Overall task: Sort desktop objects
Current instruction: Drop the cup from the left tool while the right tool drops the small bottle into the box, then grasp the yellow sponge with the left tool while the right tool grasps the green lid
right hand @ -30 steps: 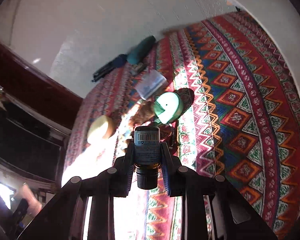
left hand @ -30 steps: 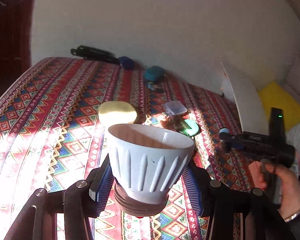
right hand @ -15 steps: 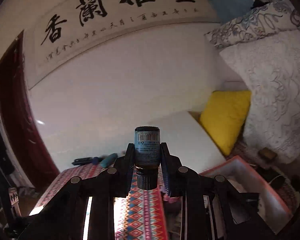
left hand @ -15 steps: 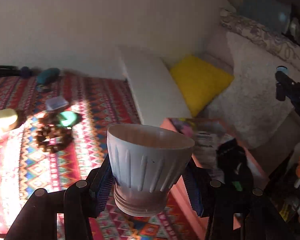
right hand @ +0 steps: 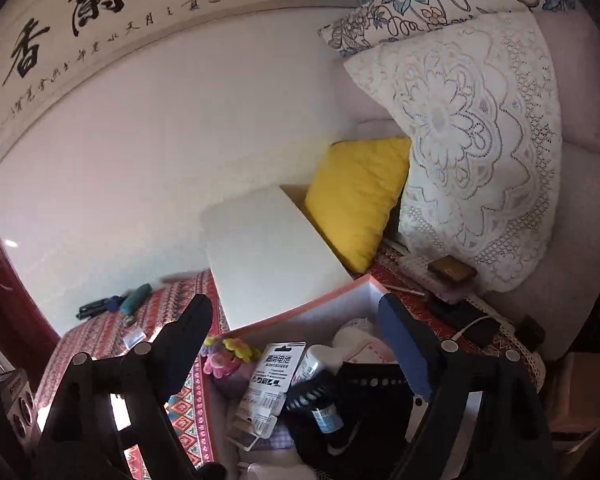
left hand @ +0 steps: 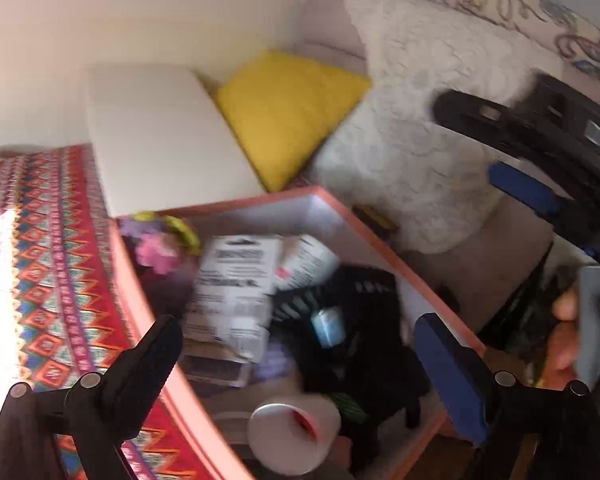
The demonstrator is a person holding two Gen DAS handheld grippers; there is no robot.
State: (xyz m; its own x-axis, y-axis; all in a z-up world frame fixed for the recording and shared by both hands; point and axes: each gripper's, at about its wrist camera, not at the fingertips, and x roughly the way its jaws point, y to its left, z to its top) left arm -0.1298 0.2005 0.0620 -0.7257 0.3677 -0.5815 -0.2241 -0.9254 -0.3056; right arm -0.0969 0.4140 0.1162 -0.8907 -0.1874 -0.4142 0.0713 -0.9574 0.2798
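Note:
In the left wrist view my left gripper (left hand: 300, 356) stands open over a pink-rimmed box (left hand: 374, 236). The white ribbed cup (left hand: 296, 436) lies on its side inside the box, below the fingers and free of them. A small dark bottle with a blue label (left hand: 328, 326) rests among the box's contents. My right gripper (left hand: 498, 148) hangs open at the upper right. In the right wrist view the right gripper (right hand: 296, 332) is open above the same box (right hand: 320, 320), and the bottle (right hand: 326, 416) lies loose below it.
The box also holds a battery pack (right hand: 272, 376), a flower toy (right hand: 224, 354) and black items. A white board (right hand: 268, 256) leans behind it, beside a yellow cushion (right hand: 356, 196) and a lace pillow (right hand: 480, 152). The patterned cloth (left hand: 48, 264) lies to the left.
Both grippers swung from the patterned table to the box and opened. The cup left the left gripper and the bottle left the right; both now lie in the box.

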